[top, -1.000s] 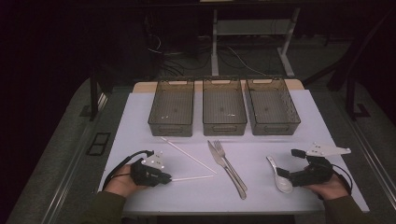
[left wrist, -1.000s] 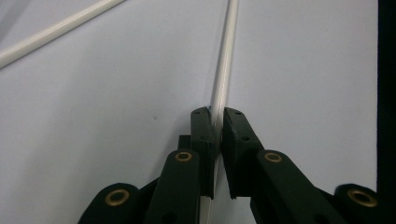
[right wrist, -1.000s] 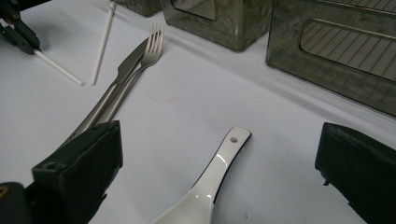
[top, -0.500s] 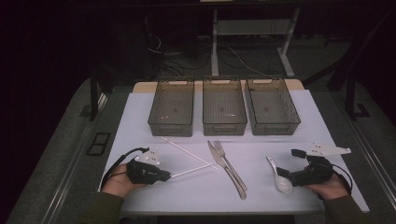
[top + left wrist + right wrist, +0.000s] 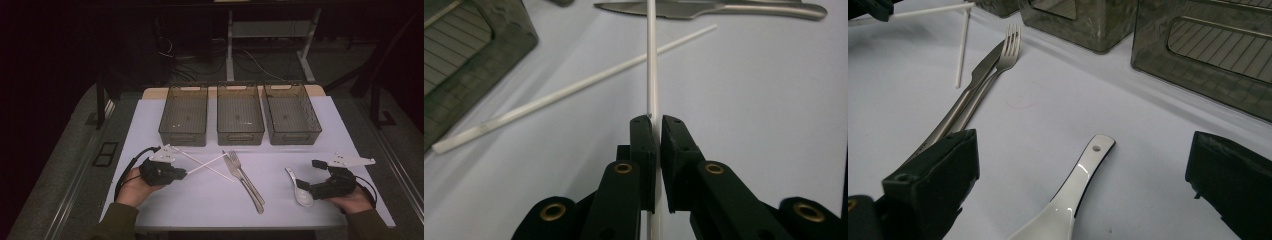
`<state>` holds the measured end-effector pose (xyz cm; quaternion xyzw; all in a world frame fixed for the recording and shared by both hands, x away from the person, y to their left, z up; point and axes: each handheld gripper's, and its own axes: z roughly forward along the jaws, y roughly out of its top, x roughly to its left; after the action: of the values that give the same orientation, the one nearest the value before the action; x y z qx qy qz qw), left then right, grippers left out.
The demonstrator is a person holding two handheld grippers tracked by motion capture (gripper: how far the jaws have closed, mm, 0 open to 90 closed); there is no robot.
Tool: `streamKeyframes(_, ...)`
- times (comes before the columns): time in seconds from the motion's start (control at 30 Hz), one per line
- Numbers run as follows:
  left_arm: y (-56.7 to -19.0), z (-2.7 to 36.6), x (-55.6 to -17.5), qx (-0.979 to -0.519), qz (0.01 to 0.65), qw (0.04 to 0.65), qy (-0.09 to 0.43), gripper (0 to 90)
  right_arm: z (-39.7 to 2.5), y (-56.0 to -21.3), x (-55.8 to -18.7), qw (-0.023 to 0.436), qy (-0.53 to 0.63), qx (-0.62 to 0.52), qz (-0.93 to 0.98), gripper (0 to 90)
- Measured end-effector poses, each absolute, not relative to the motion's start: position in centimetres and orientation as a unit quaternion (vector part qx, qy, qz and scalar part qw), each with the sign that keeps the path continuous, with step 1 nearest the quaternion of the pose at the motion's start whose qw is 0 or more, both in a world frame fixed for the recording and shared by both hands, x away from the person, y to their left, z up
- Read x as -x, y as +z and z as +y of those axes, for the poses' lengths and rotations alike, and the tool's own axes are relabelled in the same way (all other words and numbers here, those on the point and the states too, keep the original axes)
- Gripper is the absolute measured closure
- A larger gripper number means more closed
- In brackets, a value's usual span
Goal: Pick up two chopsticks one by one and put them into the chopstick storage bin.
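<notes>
White plastic stick [image 5: 651, 60]: light, thin, slippery; left tongs [image 5: 657, 122] clamp it at 1 end. Right tongs [image 5: 1083, 165] gape around the ceramic spoon [image 5: 1068, 200].

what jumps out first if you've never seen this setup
Three dark bins in a row at the table's far edge catch the eye first. Nearer, the left tongs pinch a white chopstick that crosses a second chopstick, while the right tongs stand open around a white spoon.

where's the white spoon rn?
High view: white spoon lies on the table's right side, just left of the open right gripper, right of the knife and fork.
</notes>
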<state>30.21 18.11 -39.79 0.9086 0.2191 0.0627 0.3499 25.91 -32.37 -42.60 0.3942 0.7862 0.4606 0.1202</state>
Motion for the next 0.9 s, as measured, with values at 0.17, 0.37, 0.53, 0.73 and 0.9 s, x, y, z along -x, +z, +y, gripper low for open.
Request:
streamKeyframes(0.17, -39.1, 17.8, -30.9, -0.903, 0.226, 0.357, 0.069, 83.9, -32.4, -42.7, -26.0, 0.119, 0.463, -0.396, 0.784, 0.7)
streamKeyframes(0.37, -37.5, 17.2, -32.2, -0.895, 0.238, 0.365, 0.093, 83.9, -32.5, -42.7, -26.1, 0.117, 0.465, -0.397, 0.783, 0.7)
streamKeyframes(0.53, -36.3, 16.6, -34.1, -0.886, 0.251, 0.375, 0.103, 84.0, -32.6, -42.7, -26.0, 0.117, 0.466, -0.398, 0.782, 0.7)
streamKeyframes(0.73, -35.0, 16.3, -36.7, -0.877, 0.269, 0.384, 0.111, 83.9, -32.6, -42.7, -26.0, 0.117, 0.466, -0.398, 0.782, 0.7)
streamKeyframes(0.9, -33.4, 16.5, -39.1, -0.866, 0.284, 0.392, 0.122, 83.9, -32.6, -42.7, -26.0, 0.116, 0.466, -0.398, 0.782, 0.7)
